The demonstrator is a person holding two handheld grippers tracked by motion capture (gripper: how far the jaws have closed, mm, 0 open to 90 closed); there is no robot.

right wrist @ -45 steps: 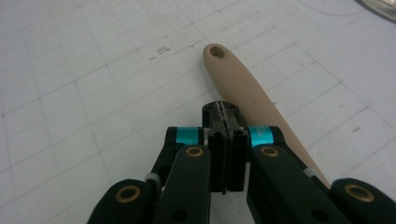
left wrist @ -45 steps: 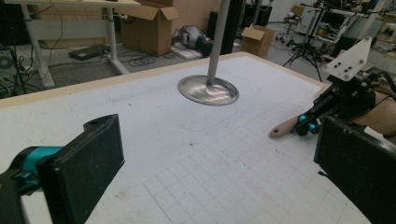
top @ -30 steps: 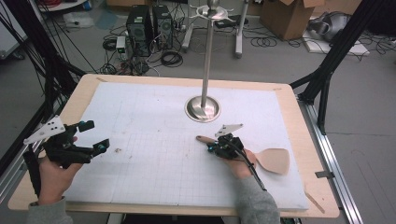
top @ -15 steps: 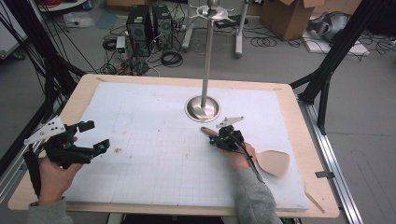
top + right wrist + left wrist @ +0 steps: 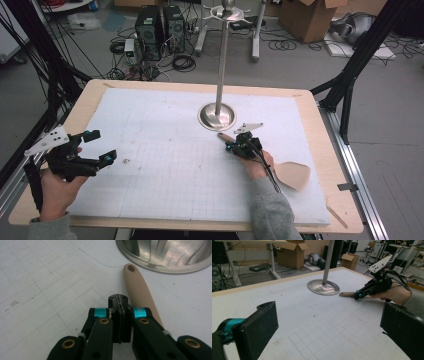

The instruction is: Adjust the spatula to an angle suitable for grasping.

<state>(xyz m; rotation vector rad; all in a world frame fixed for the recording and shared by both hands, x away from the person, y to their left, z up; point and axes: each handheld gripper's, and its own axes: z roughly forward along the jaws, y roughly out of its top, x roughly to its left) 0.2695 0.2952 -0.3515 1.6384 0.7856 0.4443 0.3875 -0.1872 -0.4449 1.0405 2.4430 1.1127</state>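
A beige spatula lies on the white grid mat, its blade (image 5: 293, 175) near the right edge and its handle (image 5: 139, 291) pointing at the metal stand's round base (image 5: 217, 115). My right gripper (image 5: 234, 146) is shut, jaws pressed together with nothing between them, right beside and just left of the handle, which runs under its right linkage. In the right gripper view the closed tips (image 5: 119, 300) stop short of the handle's holed end. My left gripper (image 5: 101, 146) is held open over the mat's left side, far from the spatula, jaws wide apart with nothing between them.
The stand's tall pole (image 5: 222, 55) rises from its base at the mat's far middle. The wooden table edge (image 5: 345, 210) frames the mat. Black frame struts, cables, computers and cardboard boxes stand on the floor beyond the table.
My right gripper has moved forward toward the stand base, and the spatula's handle end has swung closer to the base with it. The left gripper has stayed put.
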